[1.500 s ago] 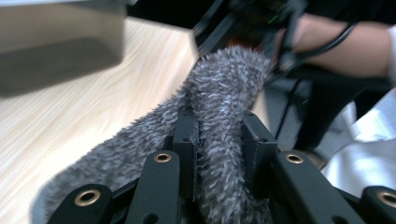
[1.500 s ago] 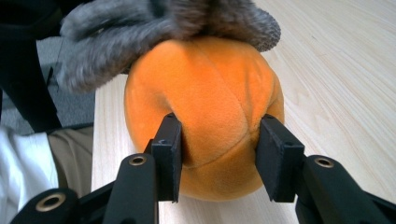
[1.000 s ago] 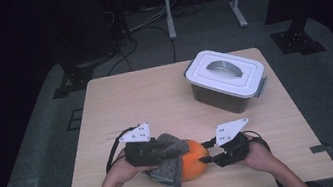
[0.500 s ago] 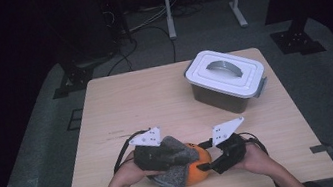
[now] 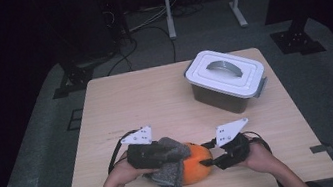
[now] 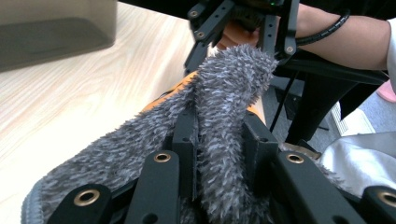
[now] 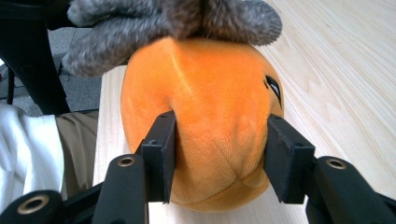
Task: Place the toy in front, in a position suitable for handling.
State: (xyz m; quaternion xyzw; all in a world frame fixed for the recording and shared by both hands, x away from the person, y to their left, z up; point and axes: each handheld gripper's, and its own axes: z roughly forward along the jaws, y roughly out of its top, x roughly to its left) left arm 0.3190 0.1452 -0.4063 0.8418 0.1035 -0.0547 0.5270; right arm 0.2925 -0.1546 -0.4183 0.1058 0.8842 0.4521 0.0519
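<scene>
From the high view, both hands work at the near edge of the bench (image 5: 154,95). The left gripper (image 5: 162,157) has a grey fuzzy cloth (image 5: 171,171) bunched against an orange plush toy (image 5: 195,162), and the right gripper (image 5: 210,160) meets the toy from the other side. My read: this is the wiping or wrapping step, with the cloth going over the toy while the other hand steadies it. Well apart, at the far right of the bench, sits a lidded storage box (image 5: 225,79) (lid on, handle flat), and nothing lies between it and the hands.

Over to the left gripper view: the jaws are pinched narrow on a fold of the cloth (image 6: 224,116), pile squeezed up between them, orange showing just beyond, with the right gripper (image 6: 240,28) facing back.

Right gripper view now: the jaws have just been closing, and they sit against both flanks of the toy (image 7: 205,116), denting the plush, so that's a grip. The cloth (image 7: 173,18) drapes over the toy's far top. Next move, I'd judge, calls for dragging the cloth across while this grip keeps the soft toy from rolling; the cloth snagging on the opposite jaws is the risk.
</scene>
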